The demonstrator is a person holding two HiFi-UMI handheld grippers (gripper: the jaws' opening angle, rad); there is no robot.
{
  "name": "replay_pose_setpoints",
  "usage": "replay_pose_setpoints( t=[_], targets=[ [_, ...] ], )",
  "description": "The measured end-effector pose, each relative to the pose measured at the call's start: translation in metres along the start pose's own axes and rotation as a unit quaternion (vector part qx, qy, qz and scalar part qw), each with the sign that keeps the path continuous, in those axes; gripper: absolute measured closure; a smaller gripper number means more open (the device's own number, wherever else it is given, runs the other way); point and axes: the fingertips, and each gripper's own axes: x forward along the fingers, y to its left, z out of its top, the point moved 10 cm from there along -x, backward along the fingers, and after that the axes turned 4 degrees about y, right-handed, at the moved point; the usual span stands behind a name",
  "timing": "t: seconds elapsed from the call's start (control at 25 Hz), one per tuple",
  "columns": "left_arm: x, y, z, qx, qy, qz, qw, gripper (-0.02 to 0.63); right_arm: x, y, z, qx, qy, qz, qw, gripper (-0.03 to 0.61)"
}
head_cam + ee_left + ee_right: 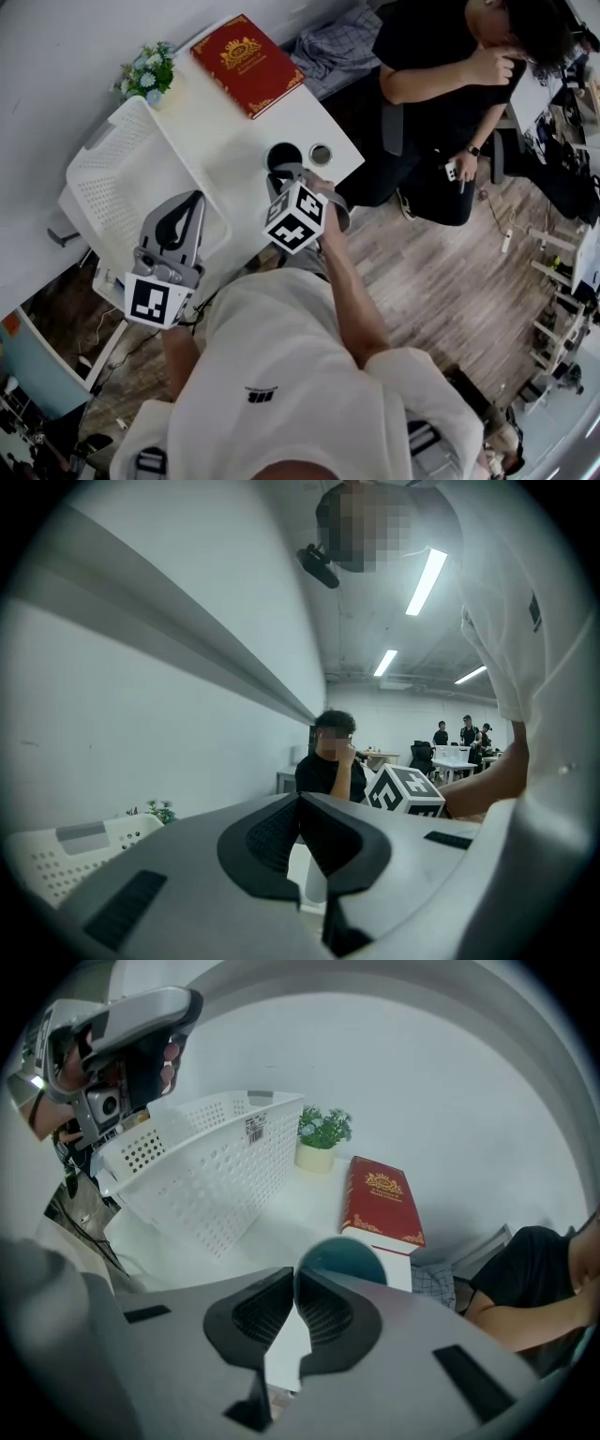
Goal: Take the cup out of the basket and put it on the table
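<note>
Cup (284, 157) stands on the table (220, 131), just past the tips of the right gripper (290, 172), whose jaws are pressed together. Left gripper (190, 202), also clenched and empty, hangs beside the basket (108, 178).

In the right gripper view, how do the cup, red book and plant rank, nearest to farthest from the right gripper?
1. cup, just beyond the jaws.
2. red book, behind it, slightly right.
3. plant, farthest back, left of the book.
</note>
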Motion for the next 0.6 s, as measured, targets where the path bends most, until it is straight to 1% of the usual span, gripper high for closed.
replay_pose_setpoints(
  t=[0.4,0.6],
  targets=[
    [0.001,0.002,-0.003,-0.004,0.003,0.001,1.0000,0.603,0.010,0.003,-0.001,-0.013,0.014,-0.003,1.000,0.548],
    [0.005,0.000,-0.004,-0.005,0.003,-0.007,1.0000,0.603,0.014,0.007,0.001,-0.021,0.017,-0.002,1.000,0.548]
  ],
)
